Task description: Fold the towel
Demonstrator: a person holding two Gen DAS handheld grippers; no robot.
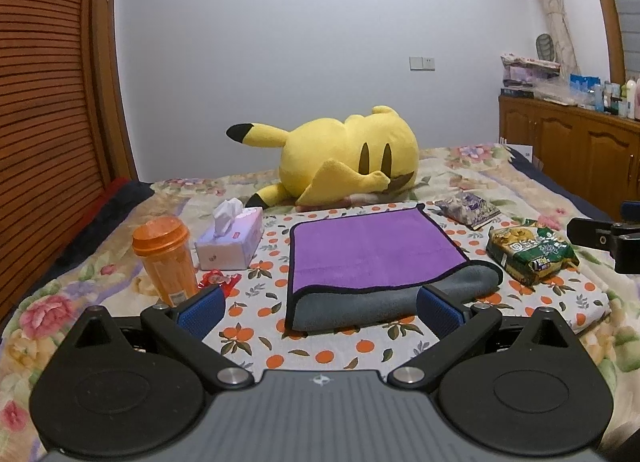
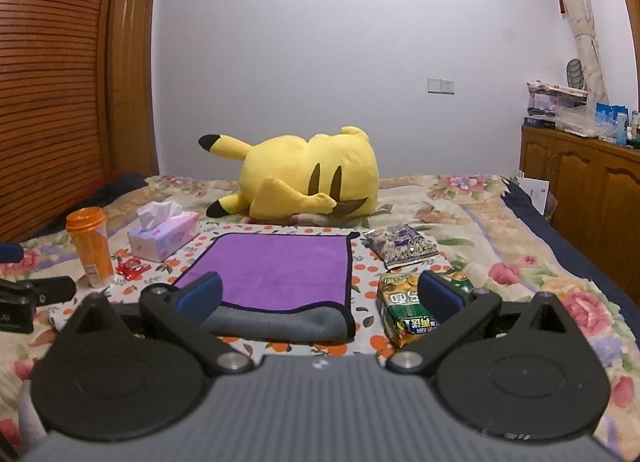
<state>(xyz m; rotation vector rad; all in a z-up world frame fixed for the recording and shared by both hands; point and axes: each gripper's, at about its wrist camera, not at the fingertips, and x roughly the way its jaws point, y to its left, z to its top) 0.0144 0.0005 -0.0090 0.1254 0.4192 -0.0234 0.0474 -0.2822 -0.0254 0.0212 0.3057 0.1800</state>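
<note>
Bed scene, 2 wrist views. My left gripper point(image 1: 320, 308) and right gripper point(image 2: 320, 294) both hang spread and empty, just short of the towel point(image 1: 376, 258), which lies folded, purple over grey. Only the left view frames the towel's near edge squarely. Left of it: orange cup point(image 1: 166, 262), tissue box point(image 1: 232, 242). The green snack packet point(image 2: 412, 310) sits partly behind my right finger, seemingly untouched.

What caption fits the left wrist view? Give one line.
Open left tongs hover before the half-folded purple towel on the bed.
</note>
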